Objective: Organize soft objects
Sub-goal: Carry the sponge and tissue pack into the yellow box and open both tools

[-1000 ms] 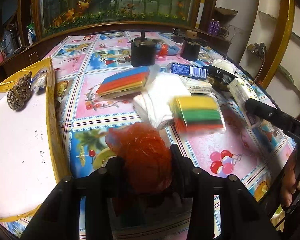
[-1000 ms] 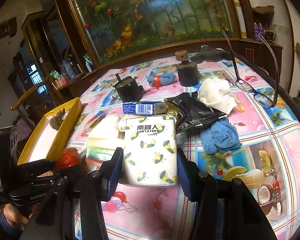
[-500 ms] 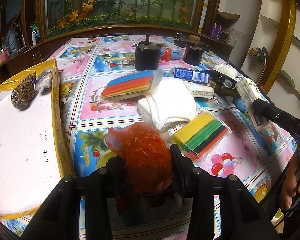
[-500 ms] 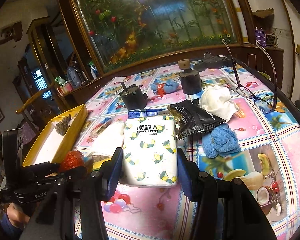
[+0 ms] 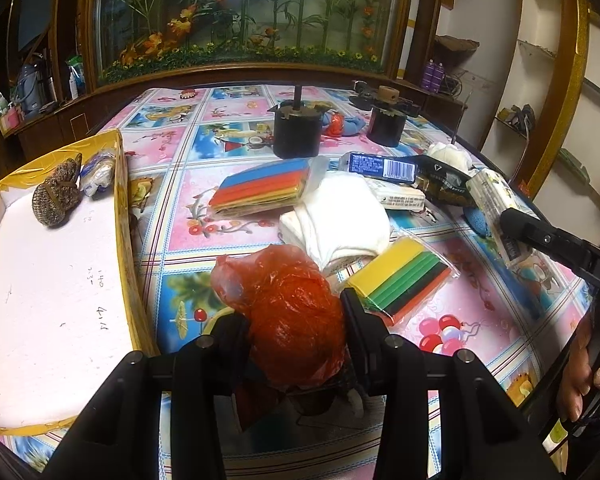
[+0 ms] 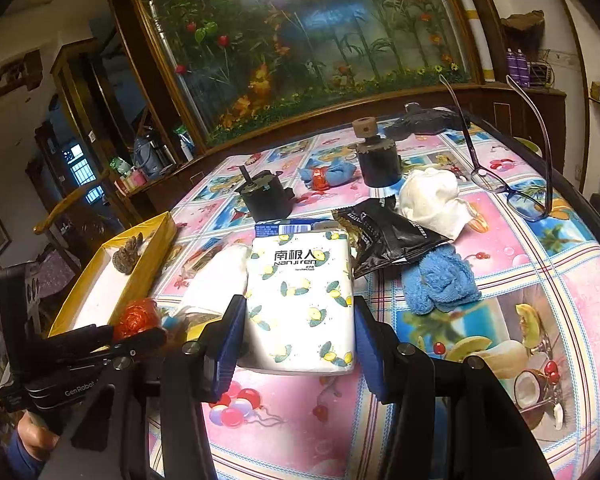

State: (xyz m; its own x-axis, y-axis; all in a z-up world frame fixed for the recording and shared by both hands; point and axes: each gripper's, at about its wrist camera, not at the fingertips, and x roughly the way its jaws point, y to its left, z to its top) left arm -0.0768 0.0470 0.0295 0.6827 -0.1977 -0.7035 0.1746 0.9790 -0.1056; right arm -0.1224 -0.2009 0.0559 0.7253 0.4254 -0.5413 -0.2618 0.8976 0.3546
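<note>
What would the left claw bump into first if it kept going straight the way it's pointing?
Carrying the red plastic bag, the left claw would probably meet the folded white cloth first. The yellow-and-green pack lies just right of that line; depth is hard to judge.

We are looking at the left matte black plastic tongs [image 5: 292, 320], whose two broad arms are each showing round silver screw heads. The right matte black tongs [image 6: 300, 336] are wearing blue pads on the inner faces, with silver screws behind them. White lettering is showing on both housings. A dark blue sleeve [image 6: 18, 454] is covering the left wrist.
</note>
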